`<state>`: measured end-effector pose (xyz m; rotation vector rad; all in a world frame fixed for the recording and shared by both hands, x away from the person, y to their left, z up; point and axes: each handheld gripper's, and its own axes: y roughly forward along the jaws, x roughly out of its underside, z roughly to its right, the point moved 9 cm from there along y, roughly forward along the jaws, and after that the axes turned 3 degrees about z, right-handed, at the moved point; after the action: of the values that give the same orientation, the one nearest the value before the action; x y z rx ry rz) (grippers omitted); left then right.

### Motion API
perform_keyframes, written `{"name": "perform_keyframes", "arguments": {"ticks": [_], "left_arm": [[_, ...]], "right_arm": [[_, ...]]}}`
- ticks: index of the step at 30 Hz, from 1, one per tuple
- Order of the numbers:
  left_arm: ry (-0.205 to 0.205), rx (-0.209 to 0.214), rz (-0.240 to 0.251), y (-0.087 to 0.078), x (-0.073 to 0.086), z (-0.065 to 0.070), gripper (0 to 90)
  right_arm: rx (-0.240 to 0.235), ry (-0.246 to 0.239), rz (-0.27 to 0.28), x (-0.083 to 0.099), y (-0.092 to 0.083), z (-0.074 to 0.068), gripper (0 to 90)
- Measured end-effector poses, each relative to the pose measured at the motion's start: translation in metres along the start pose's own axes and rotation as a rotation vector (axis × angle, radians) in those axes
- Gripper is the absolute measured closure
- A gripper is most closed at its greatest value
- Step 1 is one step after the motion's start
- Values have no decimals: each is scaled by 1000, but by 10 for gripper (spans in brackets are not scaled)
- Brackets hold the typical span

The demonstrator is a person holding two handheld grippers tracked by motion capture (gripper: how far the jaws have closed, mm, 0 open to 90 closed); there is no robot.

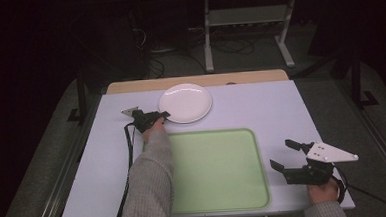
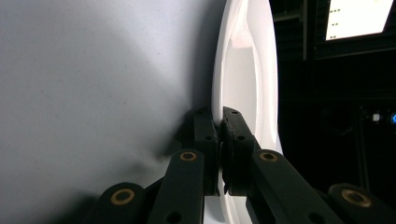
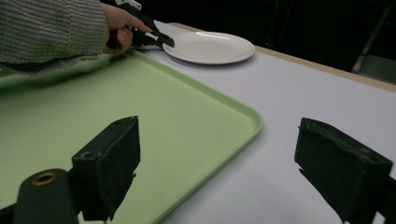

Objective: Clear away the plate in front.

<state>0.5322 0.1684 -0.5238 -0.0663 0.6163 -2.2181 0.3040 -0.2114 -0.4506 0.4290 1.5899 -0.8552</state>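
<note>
Surface: a white table (image 1: 281, 109) with a wooden strip along its far edge.
Far centre: a white plate (image 1: 188, 101) is set on the tabletop.
Near centre: a light green tray (image 1: 224, 172) is laid flat, just beside the plate.

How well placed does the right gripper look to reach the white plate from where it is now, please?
Probably yes, with a long reach: the right gripper stands open beside the green tray, and bare table lies between it and the white plate, whose near-left rim the left gripper already clamps.

Dark room, grey floor (image 1: 258, 60), white table (image 1: 281, 114)
</note>
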Motion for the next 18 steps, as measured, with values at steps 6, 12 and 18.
{"name": "perform_keyframes", "arguments": {"ticks": [6, 12, 18], "left_arm": [[-35, 42, 21, -1, -1, 2, 863], [-36, 54, 26, -2, -1, 5, 860], [-38, 97, 37, -4, -3, 8, 859]], "right_arm": [[0, -3, -1, 0, 0, -2, 135], [1, -2, -2, 1, -1, -2, 136], [3, -2, -5, 1, 0, -2, 135]]}}
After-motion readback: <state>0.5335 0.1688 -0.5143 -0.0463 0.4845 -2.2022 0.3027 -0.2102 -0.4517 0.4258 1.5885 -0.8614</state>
